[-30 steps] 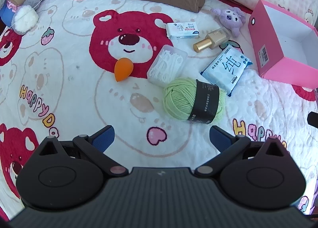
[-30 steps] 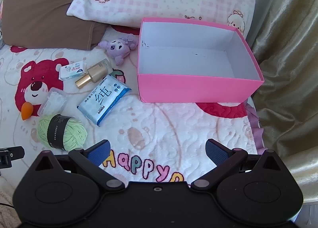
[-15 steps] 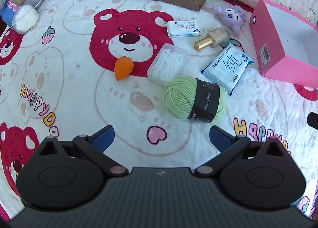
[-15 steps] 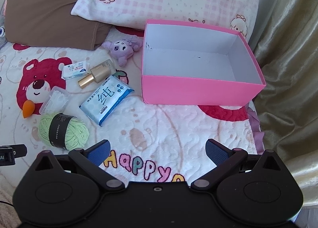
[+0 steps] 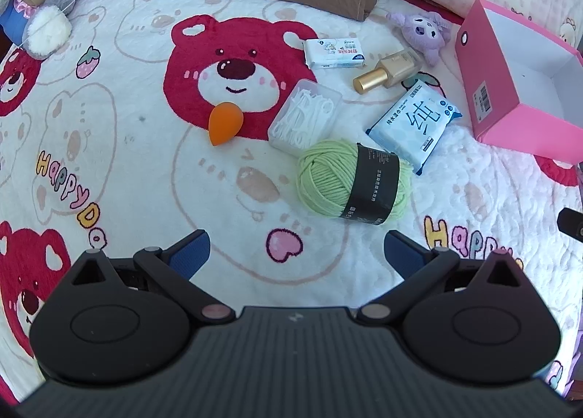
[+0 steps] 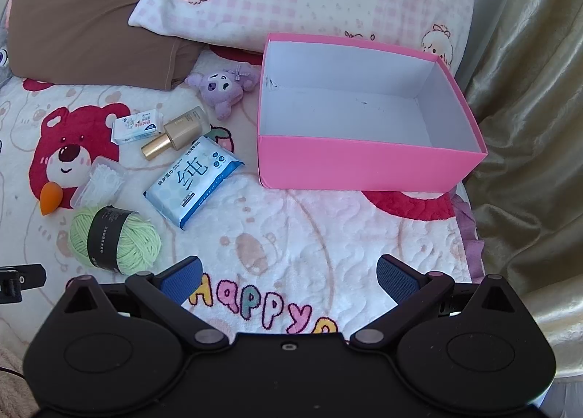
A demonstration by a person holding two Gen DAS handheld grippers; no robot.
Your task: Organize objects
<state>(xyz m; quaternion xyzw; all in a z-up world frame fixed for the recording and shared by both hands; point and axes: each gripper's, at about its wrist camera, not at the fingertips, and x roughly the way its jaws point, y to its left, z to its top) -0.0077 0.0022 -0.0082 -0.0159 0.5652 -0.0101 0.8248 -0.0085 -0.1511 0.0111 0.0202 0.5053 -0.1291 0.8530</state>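
Bed under a bear-print blanket (image 5: 109,170), pink box (image 6: 364,166) empty near the pillows. Both sets of jaws spread wide, holding nothing. Nearest the left gripper (image 5: 296,248) — green yarn ball (image 5: 349,181); best straddled across its banded middle, squeezed gently, then carried boxward.

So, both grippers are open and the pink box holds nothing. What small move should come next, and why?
Probably lower the left gripper onto the green yarn ball: it lies nearest, just ahead of the open fingers, and nothing is held yet. The pink box waits open on the right.
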